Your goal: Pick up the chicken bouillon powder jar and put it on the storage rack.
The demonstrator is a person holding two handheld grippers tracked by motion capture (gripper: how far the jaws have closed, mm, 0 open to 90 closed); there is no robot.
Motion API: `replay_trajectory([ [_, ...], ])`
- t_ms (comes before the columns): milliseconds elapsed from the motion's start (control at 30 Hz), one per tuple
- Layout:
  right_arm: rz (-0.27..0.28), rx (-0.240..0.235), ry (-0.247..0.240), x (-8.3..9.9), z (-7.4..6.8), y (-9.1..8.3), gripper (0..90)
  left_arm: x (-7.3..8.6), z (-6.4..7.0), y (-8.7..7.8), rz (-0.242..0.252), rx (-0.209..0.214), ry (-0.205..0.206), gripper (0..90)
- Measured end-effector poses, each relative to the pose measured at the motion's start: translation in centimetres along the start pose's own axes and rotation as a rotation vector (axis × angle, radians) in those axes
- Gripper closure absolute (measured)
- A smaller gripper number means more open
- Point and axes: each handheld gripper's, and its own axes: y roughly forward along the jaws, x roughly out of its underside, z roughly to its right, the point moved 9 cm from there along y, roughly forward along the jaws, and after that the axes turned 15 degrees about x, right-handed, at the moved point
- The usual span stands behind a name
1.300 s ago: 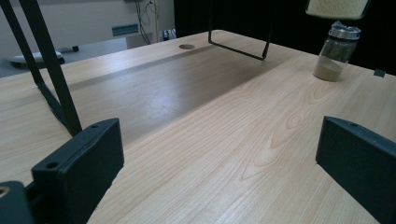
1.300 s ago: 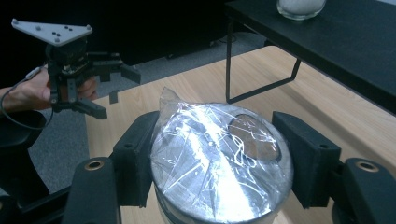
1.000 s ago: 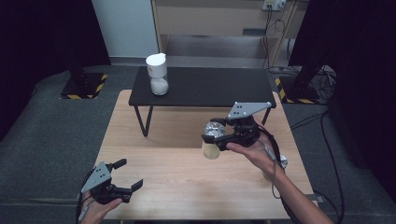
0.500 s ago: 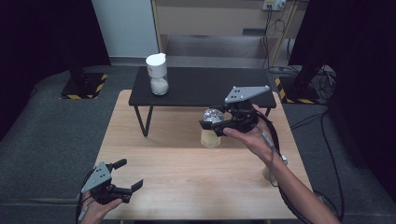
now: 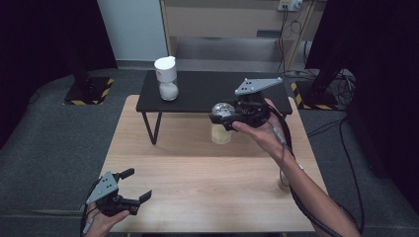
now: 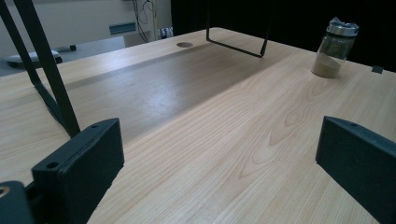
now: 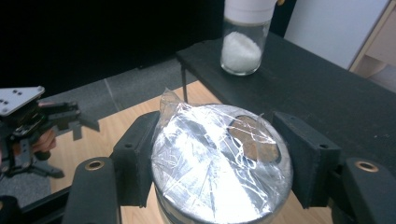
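Note:
My right gripper (image 5: 223,117) is shut on a glass jar (image 5: 221,132) of pale powder, held above the wooden table (image 5: 197,168) just in front of the black stand (image 5: 207,91). In the right gripper view both jaws clamp the jar's metal lid (image 7: 219,163), which is wrapped in crinkled clear film. A white-capped jar (image 5: 166,79) of white powder stands on the stand's left part, and is seen again as the white-capped jar (image 7: 243,37) beyond the lid. My left gripper (image 5: 136,184) rests open and empty at the table's near left corner, its jaws wide apart in the left gripper view (image 6: 219,163).
A second small jar (image 6: 334,49) with brownish powder and a metal lid stands on the table near its front right, partly behind the right forearm (image 5: 283,180). The stand's thin black legs (image 6: 46,79) rise from the tabletop. Dark floor surrounds the table.
The right gripper has carried the jar farther from the person and a little leftward, up to the stand's front edge. The left gripper has stayed put.

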Motion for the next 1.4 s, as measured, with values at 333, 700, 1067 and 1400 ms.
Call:
replay_trajectory([
  [333,0.001,0.048,0.006,-1.5,0.8,0.9,35.2,0.0,0.0,-0.1,0.003,0.001,-0.002,0.0],
  [700,-0.007,0.092,0.034,-2.6,1.6,2.1,35.2,0.0,-0.1,-0.1,0.003,-0.003,-0.002,0.0],
  [1067,0.004,0.126,0.060,-3.7,2.4,3.2,35.2,0.0,-0.1,-0.2,0.002,-0.003,-0.002,0.0],
  [1400,0.009,0.179,0.075,-4.6,3.0,4.4,35.3,0.0,-0.1,-0.1,0.003,-0.004,-0.001,0.0],
])
